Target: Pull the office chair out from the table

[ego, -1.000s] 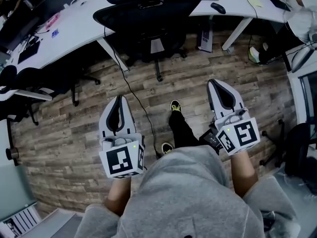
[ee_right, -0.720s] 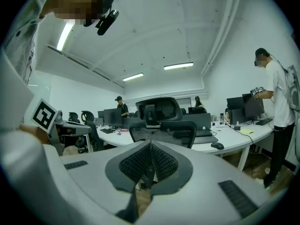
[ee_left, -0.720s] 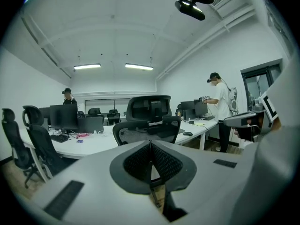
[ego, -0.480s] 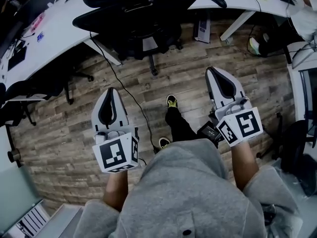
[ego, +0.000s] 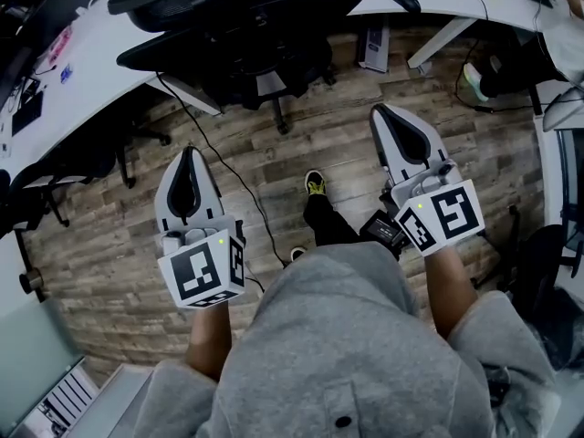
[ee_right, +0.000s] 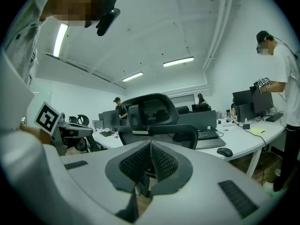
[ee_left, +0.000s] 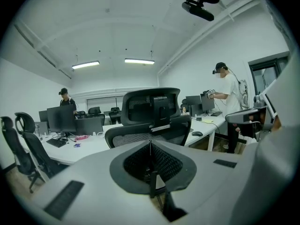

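The office chair [ego: 246, 35] is being left tucked under the bench [ego: 91, 71] at 12 o'clock, not yet grasped. The fingers of the left gripper [ego: 189, 153] and right gripper [ego: 383, 115] are being held fully closed and empty.

open-plan office, white desks [ego: 100, 67], monitors [ee_left: 60, 119], mesh office chair [ego: 246, 33]

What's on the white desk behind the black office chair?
A black mouse and a black keyboard lie on the white desk, beside the black mesh office chair. The chair's back covers the desktop behind it.
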Available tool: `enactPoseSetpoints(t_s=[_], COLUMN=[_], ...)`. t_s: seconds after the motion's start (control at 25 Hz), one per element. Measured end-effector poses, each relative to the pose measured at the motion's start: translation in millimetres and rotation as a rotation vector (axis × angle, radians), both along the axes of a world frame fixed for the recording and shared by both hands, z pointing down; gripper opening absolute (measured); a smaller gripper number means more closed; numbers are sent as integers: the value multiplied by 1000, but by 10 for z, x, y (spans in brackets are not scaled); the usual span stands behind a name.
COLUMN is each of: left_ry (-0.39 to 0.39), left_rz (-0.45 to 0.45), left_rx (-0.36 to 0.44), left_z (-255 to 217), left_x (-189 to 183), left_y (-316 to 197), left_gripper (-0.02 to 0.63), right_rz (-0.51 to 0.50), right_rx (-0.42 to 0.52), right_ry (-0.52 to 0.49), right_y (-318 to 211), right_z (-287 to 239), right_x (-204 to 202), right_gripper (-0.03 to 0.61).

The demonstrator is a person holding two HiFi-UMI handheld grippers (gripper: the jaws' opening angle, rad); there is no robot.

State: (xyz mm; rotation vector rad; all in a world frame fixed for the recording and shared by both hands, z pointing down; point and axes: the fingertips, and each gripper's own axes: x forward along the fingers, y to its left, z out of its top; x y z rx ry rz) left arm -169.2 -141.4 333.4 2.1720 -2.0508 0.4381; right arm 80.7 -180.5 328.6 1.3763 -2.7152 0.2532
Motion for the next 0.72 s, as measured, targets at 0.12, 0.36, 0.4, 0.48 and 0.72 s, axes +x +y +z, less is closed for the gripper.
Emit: enactPoseSetpoints(t_s=[0.12,0.36,0.4,0.48,0.72], left_ry=[2,-14,-18,-25,-45], left_rz=[-10,-21,-23,-29,-49], left_rx=[-3,-15,-18,-22,-35], left_z=[-28,-34,-32,-28,-23], left_x=[32,81,89,96,119], left_y=[-151,-432,-468,-539,-637], left_gripper=[15,15,15,15,15], right_rz=[-8,-30,-34,-44,-70], right_rx=[-3,-15,-17,-22,-23], right_ry=[-13,-25,-28,-33,-37], right_y=[-180,-497,-541,-628,-832], right_z=[-16,14,16,26,52], right_x=[29,64,72,85,121], right_gripper=[31,31,31,31,31])
